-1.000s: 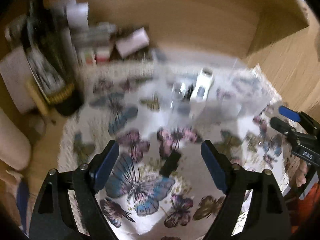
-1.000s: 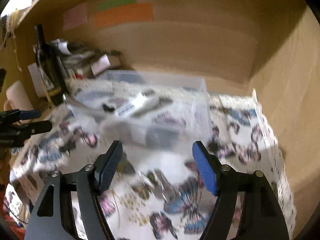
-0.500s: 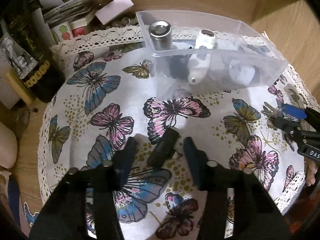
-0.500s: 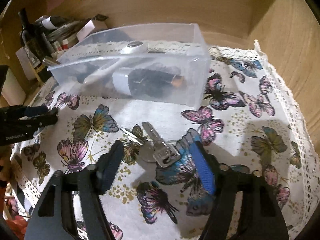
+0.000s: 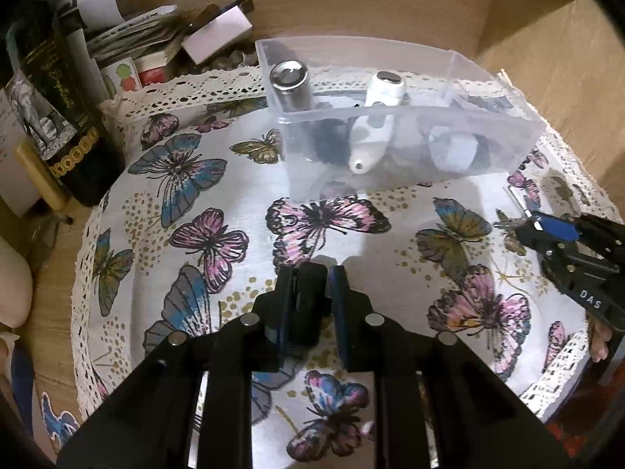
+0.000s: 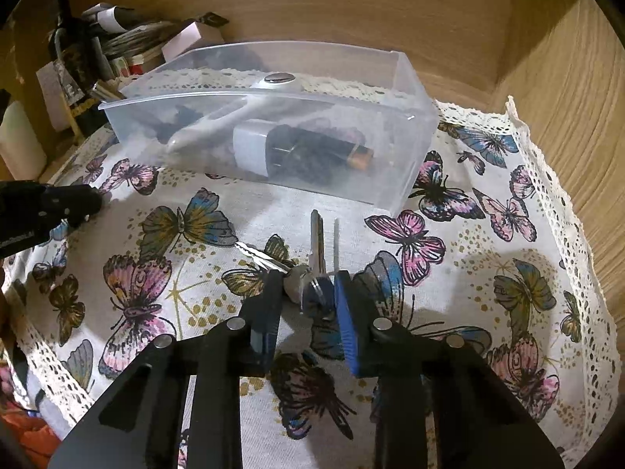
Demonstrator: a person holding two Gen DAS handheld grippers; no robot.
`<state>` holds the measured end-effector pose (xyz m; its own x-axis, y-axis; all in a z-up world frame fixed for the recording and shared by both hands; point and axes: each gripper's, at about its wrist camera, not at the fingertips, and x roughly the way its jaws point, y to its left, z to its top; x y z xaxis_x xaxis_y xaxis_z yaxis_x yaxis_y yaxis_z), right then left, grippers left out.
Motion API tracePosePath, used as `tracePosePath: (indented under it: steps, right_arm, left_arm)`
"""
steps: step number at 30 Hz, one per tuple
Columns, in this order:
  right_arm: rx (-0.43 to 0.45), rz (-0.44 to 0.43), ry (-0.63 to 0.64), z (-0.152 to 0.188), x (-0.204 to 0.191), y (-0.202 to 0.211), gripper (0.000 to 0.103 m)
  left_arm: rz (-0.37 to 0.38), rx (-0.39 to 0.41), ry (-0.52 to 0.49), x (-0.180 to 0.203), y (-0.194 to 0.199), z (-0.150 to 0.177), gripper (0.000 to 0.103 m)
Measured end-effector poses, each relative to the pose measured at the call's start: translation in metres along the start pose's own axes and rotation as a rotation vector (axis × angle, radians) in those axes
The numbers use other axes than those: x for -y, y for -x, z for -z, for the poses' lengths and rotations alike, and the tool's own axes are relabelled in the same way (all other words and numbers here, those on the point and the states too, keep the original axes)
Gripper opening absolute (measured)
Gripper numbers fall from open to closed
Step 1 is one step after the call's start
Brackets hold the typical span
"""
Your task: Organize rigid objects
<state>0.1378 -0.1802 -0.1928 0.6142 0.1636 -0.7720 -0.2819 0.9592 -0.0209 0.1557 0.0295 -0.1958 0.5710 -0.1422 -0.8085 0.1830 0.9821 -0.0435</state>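
A small black block (image 5: 308,312) lies on the butterfly tablecloth (image 5: 187,179), and my left gripper (image 5: 311,271) is closing on it with both pads against its sides. In the right wrist view a bunch of keys (image 6: 318,242) rests on the cloth; my right gripper (image 6: 308,275) is closing around the key heads, pads touching them. Behind stands a clear plastic box (image 6: 410,148) holding a white pen-shaped device (image 5: 371,133), a metal cylinder (image 5: 291,86), a battery (image 6: 351,152) and a white plug. Each gripper also appears in the other's view: right gripper (image 5: 547,230), left gripper (image 6: 74,199).
A dark bottle (image 5: 58,117), small cartons and papers (image 5: 156,47) crowd the back left corner. Wooden walls (image 6: 566,97) close in behind and to the right. The cloth's lace edge (image 6: 547,164) marks the table's border.
Both grippers sank toward the cloth and their jaws drew in, the left around the black block, the right around the keys.
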Motion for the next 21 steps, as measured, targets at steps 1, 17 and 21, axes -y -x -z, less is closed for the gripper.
tracePosePath:
  steps: [1, 17, 21]
  right_arm:
    - [0.001, -0.007, -0.003, 0.0, 0.0, 0.0, 0.024]
    - [0.085, -0.011, -0.046, -0.006, 0.002, 0.027, 0.02]
    - [0.135, -0.013, -0.048, -0.014, 0.004, 0.04, 0.02]
  left_arm:
    - [0.003, 0.006, 0.006, 0.0, 0.002, 0.0, 0.019]
    - [0.088, 0.123, 0.006, 0.019, 0.043, -0.023, 0.019]
    - [0.107, 0.164, -0.002, 0.026, 0.054, -0.035, 0.019]
